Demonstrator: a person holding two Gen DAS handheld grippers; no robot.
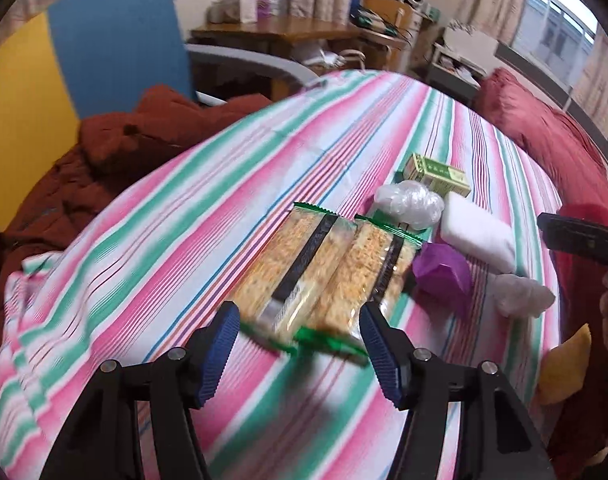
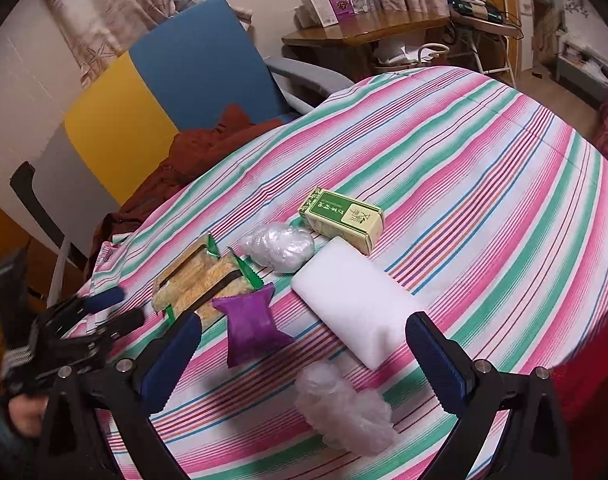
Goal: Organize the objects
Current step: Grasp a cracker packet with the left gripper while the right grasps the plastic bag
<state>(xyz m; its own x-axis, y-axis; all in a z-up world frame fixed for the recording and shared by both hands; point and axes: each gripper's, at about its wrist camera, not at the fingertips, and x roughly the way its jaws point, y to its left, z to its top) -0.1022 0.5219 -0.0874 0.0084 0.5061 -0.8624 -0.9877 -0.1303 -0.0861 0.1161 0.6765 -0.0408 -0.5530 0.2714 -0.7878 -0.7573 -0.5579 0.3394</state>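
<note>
Striped pink-and-green bedsheet [image 1: 224, 208] carries two clear green-edged cracker packets [image 1: 324, 276] side by side. Both are framed by the wide-spread left tool [image 1: 300, 344]; light, slippery and crushable, they are best pinched gently across the width. The right tool [image 2: 304, 354] is also spread wide, holding nothing.

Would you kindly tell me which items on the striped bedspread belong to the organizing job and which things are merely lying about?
Job: snack packets, purple pouch, white foam block, green box, crumpled plastic bags.

Lying about: brown quilt, red pillow, blue chair, desk clutter.
</note>
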